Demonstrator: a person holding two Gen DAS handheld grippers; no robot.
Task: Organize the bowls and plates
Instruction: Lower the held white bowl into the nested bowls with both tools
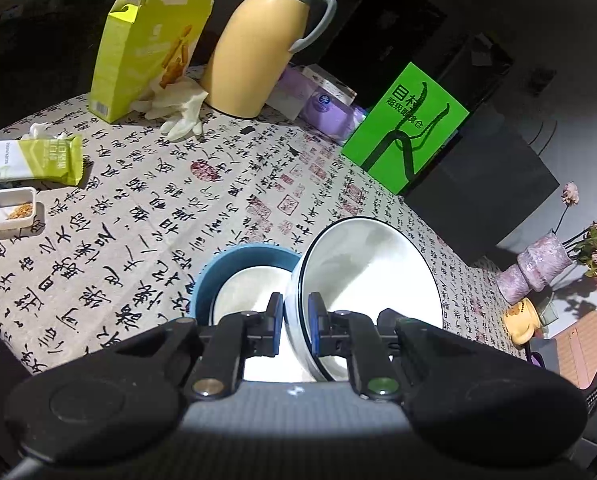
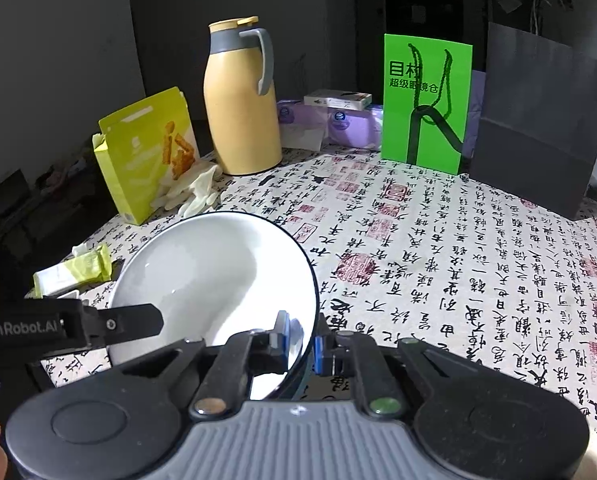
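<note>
White bowl (image 2: 218, 276) tilted — rim between right gripper (image 2: 301, 338) jaws.

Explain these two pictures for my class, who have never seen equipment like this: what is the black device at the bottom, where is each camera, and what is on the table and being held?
No robot here: a person holds a two-finger gripper in each hand, each carrying a wide-angle camera looking along its fingers. That bends the edges of each picture.

In the left camera's view, the left gripper is closed on the rim of a white bowl, tilted beside a blue bowl. In the right camera's view, the right gripper also pinches a white bowl's rim; the other gripper's black body pokes in from the left. It may be the same bowl, but I cannot be sure.

On the calligraphy tablecloth stand a yellow jug, a snack box, a green bag and a grey bag.
</note>
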